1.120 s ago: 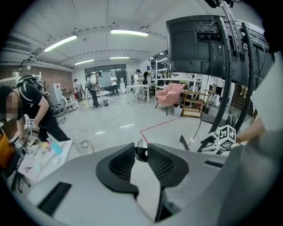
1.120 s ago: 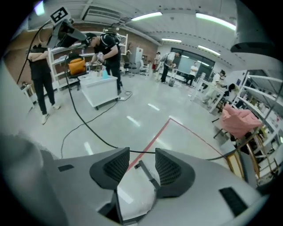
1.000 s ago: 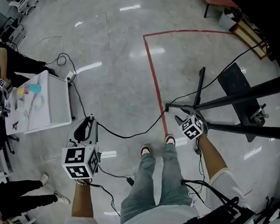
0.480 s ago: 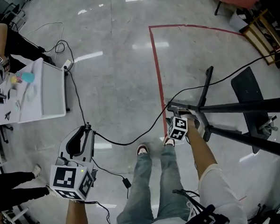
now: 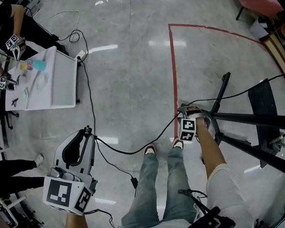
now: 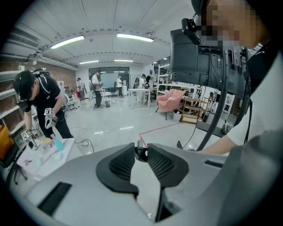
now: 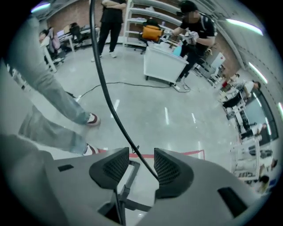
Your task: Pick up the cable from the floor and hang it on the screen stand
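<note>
A black cable [image 5: 130, 153] sags across the floor between my two grippers. My left gripper [image 5: 87, 132] at lower left is shut on one end of it; a black bit of the cable [image 6: 141, 153] is pinched between the jaw tips. My right gripper [image 5: 183, 111] sits at the base of the black screen stand [image 5: 258, 118], where its legs meet. Its jaws stand wide apart; the cable [image 7: 104, 84] runs loosely through the gap [image 7: 140, 163] close to the right pad, above a stand foot [image 7: 126, 181]. The screen [image 6: 194, 57] and stand pole [image 6: 221, 110] rise at the right.
A red tape line [image 5: 172, 66] marks the floor ahead. A white table [image 5: 58, 82] with small objects stands at left, people working by it, and a power strip [image 5: 81, 54] with another cable beside it. My own feet [image 5: 149, 149] are between the grippers.
The head view has swung, so the table sits higher and the left gripper lower in the picture. The right gripper has stayed at the stand's base, shifted slightly left.
</note>
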Demonstrator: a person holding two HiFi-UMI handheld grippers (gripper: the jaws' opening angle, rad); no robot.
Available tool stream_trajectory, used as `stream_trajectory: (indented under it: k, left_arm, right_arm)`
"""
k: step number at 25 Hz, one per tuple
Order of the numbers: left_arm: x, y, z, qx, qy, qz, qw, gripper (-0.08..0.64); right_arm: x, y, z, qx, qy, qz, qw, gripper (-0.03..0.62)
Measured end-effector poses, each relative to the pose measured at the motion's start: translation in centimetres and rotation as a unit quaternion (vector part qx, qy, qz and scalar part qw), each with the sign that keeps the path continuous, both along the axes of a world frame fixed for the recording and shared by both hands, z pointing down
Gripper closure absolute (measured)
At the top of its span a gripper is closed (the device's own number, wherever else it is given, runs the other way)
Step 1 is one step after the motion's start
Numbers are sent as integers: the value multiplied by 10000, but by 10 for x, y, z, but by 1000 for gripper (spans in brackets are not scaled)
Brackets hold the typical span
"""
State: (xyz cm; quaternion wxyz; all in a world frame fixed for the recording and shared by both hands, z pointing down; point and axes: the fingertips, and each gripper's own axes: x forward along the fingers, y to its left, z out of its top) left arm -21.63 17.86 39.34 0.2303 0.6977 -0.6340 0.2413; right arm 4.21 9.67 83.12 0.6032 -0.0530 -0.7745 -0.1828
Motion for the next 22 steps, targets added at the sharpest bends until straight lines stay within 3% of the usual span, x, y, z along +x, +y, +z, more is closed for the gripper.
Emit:
stream_trajectory:
  k: [4, 7, 17, 20, 22]
  left_arm:
    - [-3, -2, -4, -35, -56, -42, 10000, 468]
    - [-6, -3, -5, -65, -98, -105, 9999, 468]
    - [-6, -10, -4, -92, -85, -128, 9998, 468]
    - [-9, -14, 2, -147, -50, -167, 9997, 468]
    - [-14, -15, 13, -233, -38, -233, 9995, 468]
  right_arm:
    - [-8, 5, 6, 116, 120, -446, 9989, 417]
    - [-9, 2, 10, 209, 233, -516, 9982, 523]
    - [-7, 1, 19, 220, 381, -824, 9956, 535]
    - [-2, 8, 20, -21, 400, -749, 9964, 551]
    - [1, 14, 16, -342, 262, -445, 9981, 552]
